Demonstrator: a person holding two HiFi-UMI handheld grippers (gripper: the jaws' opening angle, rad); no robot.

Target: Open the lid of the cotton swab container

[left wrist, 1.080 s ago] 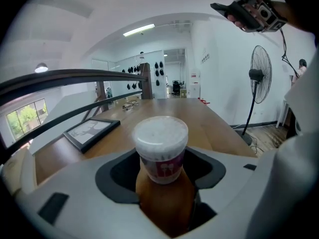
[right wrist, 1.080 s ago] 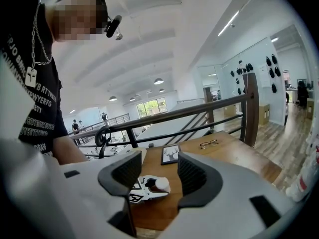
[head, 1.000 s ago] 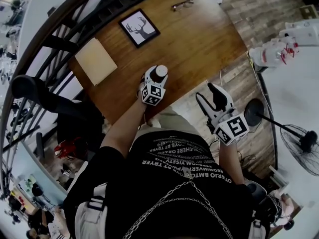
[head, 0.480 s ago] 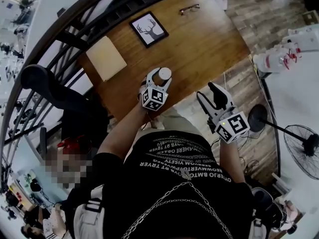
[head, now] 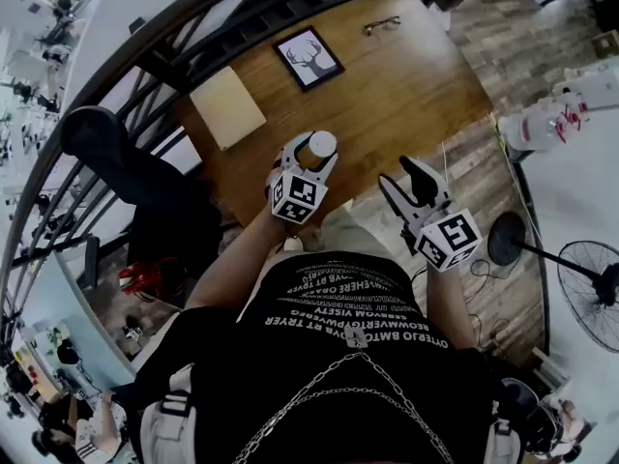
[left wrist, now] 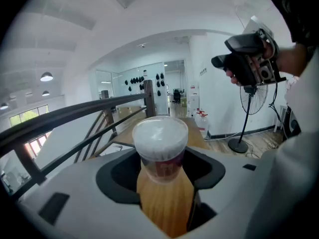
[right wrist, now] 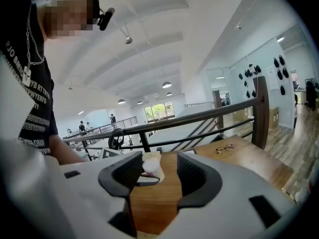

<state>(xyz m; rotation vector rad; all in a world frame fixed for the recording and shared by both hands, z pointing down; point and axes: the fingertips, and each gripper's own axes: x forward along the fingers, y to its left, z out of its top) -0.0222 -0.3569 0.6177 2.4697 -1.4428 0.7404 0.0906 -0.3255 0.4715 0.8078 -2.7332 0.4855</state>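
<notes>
The cotton swab container [head: 319, 144] is a clear round tub with a white lid. My left gripper [head: 313, 153] is shut on it and holds it up in the air above the near edge of the wooden table [head: 406, 85]. In the left gripper view the container [left wrist: 160, 138] stands upright between the jaws, lid on top. My right gripper [head: 414, 188] hangs open to the right of it, apart from it. Its jaws have just closed a little, with nothing between them. From the right gripper view the container [right wrist: 151, 167] shows further off, beyond the jaws.
On the table lie a framed deer picture [head: 309, 58], a tan pad [head: 227, 106] and a pair of glasses [head: 382, 25]. A dark railing [head: 145, 56] runs behind the table. A black chair [head: 126, 177] stands at the left, a floor fan [head: 590, 278] at the right.
My left gripper has risen with the container in its grip. The right gripper has drifted a little toward it.
</notes>
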